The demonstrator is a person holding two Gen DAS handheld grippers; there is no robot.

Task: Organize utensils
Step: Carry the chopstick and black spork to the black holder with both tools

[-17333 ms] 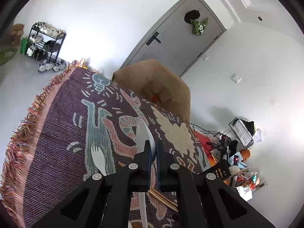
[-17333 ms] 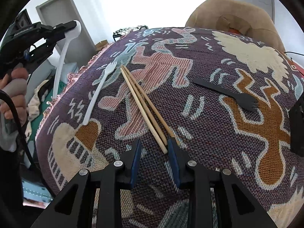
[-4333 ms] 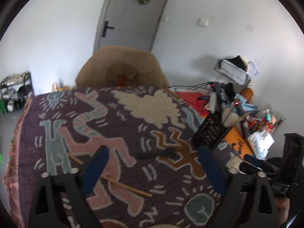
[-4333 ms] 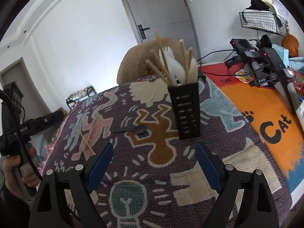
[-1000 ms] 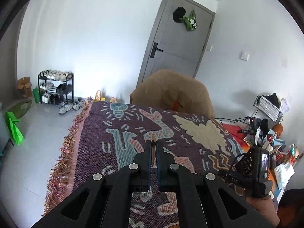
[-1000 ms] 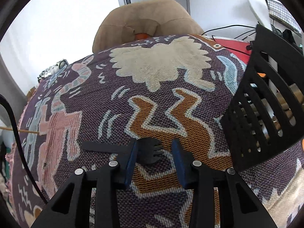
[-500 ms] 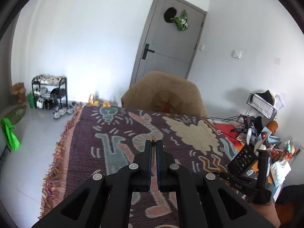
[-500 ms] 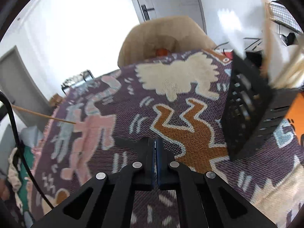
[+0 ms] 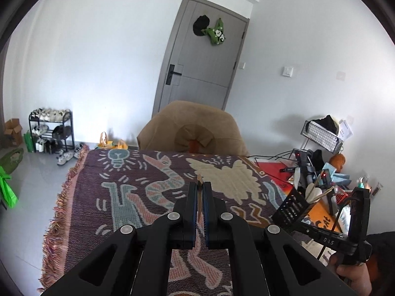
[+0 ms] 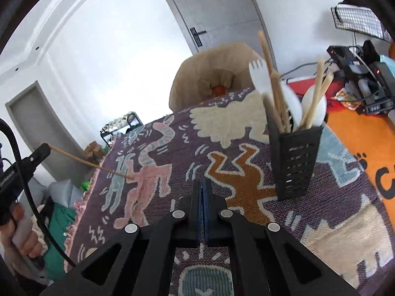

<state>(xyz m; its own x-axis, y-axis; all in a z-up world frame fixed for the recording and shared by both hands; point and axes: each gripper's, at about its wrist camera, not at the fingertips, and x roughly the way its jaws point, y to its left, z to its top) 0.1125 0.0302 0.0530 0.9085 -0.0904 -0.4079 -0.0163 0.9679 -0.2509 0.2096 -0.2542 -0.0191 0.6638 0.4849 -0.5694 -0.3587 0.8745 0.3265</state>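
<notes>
My left gripper (image 9: 200, 190) is shut on a wooden chopstick (image 9: 199, 180) whose tip pokes out past the fingertips. In the right wrist view this gripper (image 10: 45, 148) hangs off the table's left side, the chopstick (image 10: 91, 164) slanting over the patterned cloth (image 10: 234, 116). My right gripper (image 10: 202, 185) is shut above the cloth's orange figure. The black fork it closed on no longer lies on the cloth and is hidden by the fingers. A black slotted holder (image 10: 293, 162) (image 9: 291, 207) stands upright to the right, with a white spork (image 10: 258, 74), white spoons (image 10: 313, 103) and chopsticks (image 10: 276, 98).
A tan padded chair (image 9: 192, 133) stands behind the table's far edge. The cloth's fringed edge (image 9: 61, 197) marks the left side. An orange mat (image 10: 358, 143) and cluttered electronics with cables (image 10: 365, 74) lie right of the holder. A hand (image 9: 350, 273) grips the right tool.
The right jaws closed on the black fork's head, then rose from the cloth; the holder now shows whole. The left gripper lifted a little, still holding the chopstick.
</notes>
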